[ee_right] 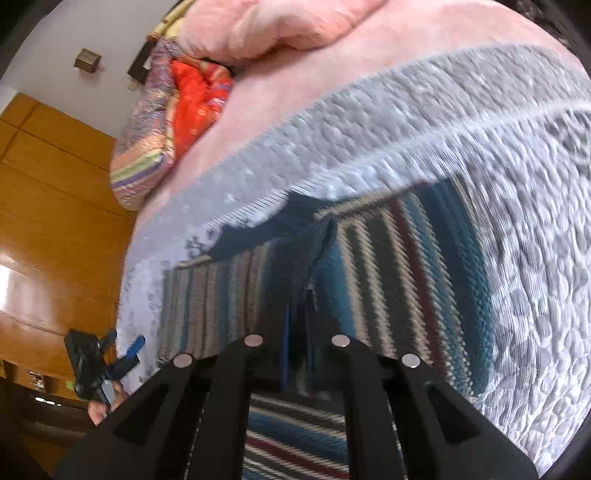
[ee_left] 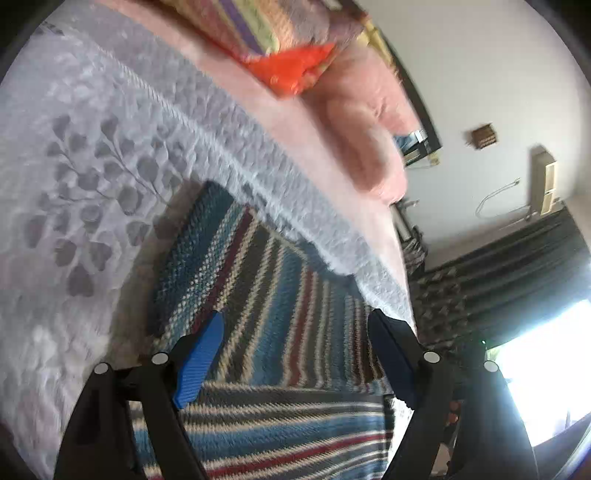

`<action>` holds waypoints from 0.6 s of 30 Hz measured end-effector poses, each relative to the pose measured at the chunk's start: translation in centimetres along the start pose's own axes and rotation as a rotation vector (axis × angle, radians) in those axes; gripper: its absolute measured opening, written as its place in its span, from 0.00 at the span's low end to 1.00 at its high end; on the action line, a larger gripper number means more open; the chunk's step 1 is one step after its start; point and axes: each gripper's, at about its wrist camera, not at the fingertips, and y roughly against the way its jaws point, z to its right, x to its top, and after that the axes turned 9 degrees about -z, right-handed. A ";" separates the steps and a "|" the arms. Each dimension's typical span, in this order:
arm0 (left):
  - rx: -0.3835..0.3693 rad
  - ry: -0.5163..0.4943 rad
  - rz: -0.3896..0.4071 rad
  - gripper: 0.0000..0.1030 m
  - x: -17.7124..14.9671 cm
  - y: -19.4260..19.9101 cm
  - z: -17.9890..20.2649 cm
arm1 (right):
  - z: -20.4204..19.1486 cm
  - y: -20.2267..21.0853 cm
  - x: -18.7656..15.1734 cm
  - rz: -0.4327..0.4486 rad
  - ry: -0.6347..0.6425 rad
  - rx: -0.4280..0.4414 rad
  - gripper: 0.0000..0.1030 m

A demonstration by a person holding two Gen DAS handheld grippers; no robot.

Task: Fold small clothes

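While the striped knit [ee_left: 266, 295] lies flat on the grey quilt [ee_left: 81, 184], with the pink blanket [ee_left: 332, 122] beyond it and a striped pillow [ee_left: 258, 29] farther off, the fold looks only partly made. Seen from the right wrist, a dark inner layer shows along the knit's far edge, with a raised crease running back toward the right gripper [ee_right: 297, 321]. That gripper's fingers appear drawn together on a fold of the knit, though their tips are lost in blur and dark cloth, so I cannot tell for sure. The left gripper [ee_left: 295, 354] hovers low over the knit's near part with its blue pads [ee_left: 201, 360] spread wide and nothing between them; it also shows small at the knit's left side in the right wrist view. To do this step well, I judge the pinched layer should be carried straight across, kept low and taut, so the stripes line up edge to edge. The free gripper would best press the knit down near the crease, keeping the lower layer from dragging over the quilt.
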 end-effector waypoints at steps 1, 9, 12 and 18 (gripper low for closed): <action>0.013 0.001 -0.012 0.77 0.3 -0.7 -0.2 | 0.8 -0.5 -0.2 -0.004 -0.009 -0.002 0.05; 0.075 -0.013 -0.086 0.78 1.3 -4.2 -1.1 | 4.2 -2.8 -1.6 -0.022 -0.014 -0.067 0.06; 0.089 -0.017 -0.122 0.77 1.5 -5.0 -1.0 | 4.6 -2.9 -1.6 -0.018 0.001 -0.081 0.12; 0.032 -0.080 -0.122 0.79 5.9 -5.4 1.9 | 3.9 0.0 0.5 0.067 -0.011 0.022 0.15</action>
